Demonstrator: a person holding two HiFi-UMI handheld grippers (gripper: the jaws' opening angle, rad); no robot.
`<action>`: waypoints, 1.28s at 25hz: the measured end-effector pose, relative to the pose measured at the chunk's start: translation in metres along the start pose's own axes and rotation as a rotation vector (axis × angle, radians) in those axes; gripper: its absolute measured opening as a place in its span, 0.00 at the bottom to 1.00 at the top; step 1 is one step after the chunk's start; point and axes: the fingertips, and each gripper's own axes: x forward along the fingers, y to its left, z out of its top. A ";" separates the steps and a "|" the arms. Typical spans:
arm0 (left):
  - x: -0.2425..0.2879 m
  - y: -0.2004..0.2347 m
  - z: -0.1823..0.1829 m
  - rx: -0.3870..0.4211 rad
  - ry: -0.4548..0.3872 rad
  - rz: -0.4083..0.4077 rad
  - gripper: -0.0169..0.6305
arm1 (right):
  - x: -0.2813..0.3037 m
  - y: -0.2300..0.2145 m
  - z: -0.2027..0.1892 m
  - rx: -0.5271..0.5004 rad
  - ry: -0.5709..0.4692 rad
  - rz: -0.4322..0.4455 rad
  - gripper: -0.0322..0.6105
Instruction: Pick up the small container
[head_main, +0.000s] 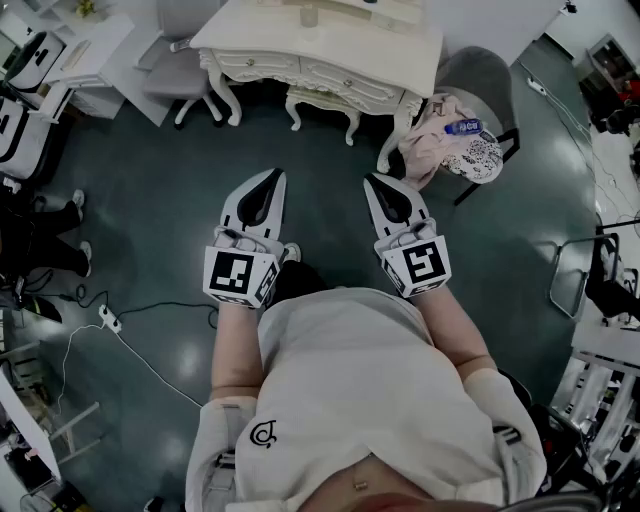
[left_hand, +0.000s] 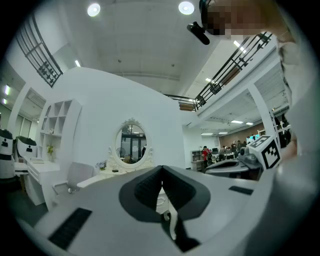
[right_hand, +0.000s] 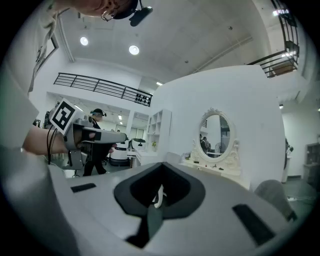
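Cut off by top edge: desk (head_main: 330, 45). On it, small pale speck, likely the container (head_main: 310, 15), too small to confirm. Held side by side above floor (head_main: 150, 200), well short of desk: left gripper (head_main: 270, 180) and right gripper (head_main: 375, 183), jaws of both pressed together, nothing between.

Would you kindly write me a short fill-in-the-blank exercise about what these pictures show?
1. The left gripper and the right gripper both have their jaws ____, with nothing between them.
2. The mirror on the ornate white dressing table is ____ in shape.
3. The crumpled cloth lying on the grey upholstered chair is ____ in colour.

Missing words: shut; oval; pink.
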 end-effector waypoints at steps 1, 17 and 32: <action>0.001 0.002 0.001 -0.002 0.000 0.000 0.05 | 0.002 -0.001 0.000 0.002 0.000 0.001 0.06; 0.028 0.044 -0.016 -0.024 0.031 -0.019 0.05 | 0.053 -0.006 -0.035 0.123 0.072 0.027 0.06; 0.109 0.231 -0.022 -0.047 0.057 -0.105 0.05 | 0.244 -0.013 -0.034 0.102 0.119 -0.063 0.06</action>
